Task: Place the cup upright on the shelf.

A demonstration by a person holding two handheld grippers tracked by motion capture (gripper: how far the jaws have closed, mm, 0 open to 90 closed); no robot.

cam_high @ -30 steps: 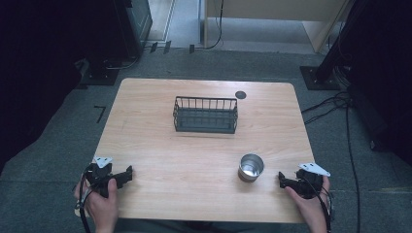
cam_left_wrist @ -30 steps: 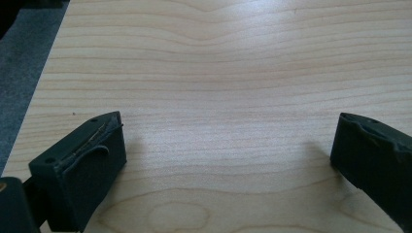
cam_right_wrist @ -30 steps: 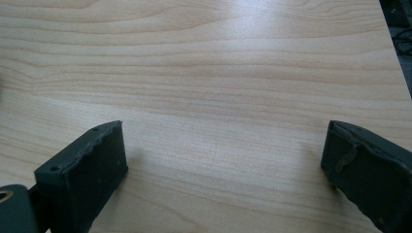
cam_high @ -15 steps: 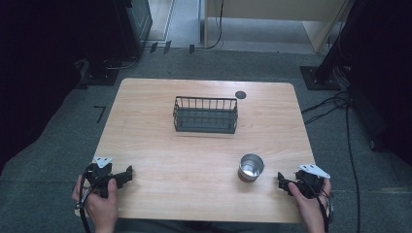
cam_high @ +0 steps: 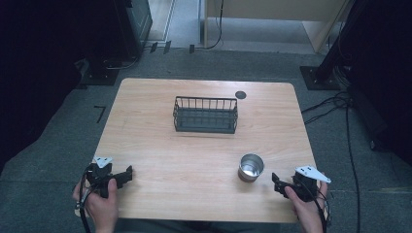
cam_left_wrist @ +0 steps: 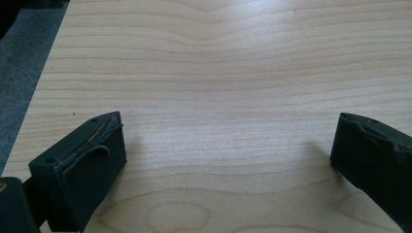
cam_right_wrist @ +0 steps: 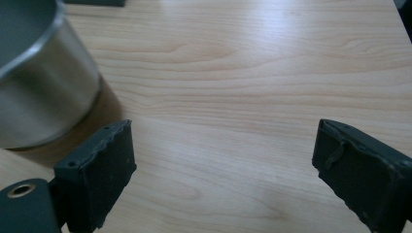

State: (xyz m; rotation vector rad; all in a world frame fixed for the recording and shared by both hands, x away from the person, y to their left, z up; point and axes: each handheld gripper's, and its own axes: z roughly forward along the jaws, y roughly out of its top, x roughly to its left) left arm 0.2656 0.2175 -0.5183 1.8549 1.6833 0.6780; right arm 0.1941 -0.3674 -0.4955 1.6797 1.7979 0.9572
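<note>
1. I'm at the near edge of the pale wooden table (cam_high: 160, 145), a two-jaw gripper in each hand, and the thing I'm going for is the small round shiny metal cup (cam_high: 251, 167).
2. The cup stands upright on the table, nearer to me than the black wire basket (cam_high: 206, 114) and off towards my right side, well apart from it.
3. My right gripper (cam_high: 276, 180) sits just beside the cup on its right, jaws aimed at it. In the right gripper view the cup's wall (cam_right_wrist: 39, 97) is beyond and outside the left-hand jaw, not between the two.
4. Those jaws have just been closing in but are spread apart, bare wood between them, gripping nothing.
5. My left gripper (cam_high: 127, 174) rests far from the cup, at the table's near left, jaws spread wide over bare table (cam_left_wrist: 228, 121).
6. To do this well, I reckon I should swing the right gripper round until the cup is centred between the jaws, keep them wide enough to clear the rim, come in level and low on the wall, then squeeze gently; a thin, slick cup could skid or tip.
</note>
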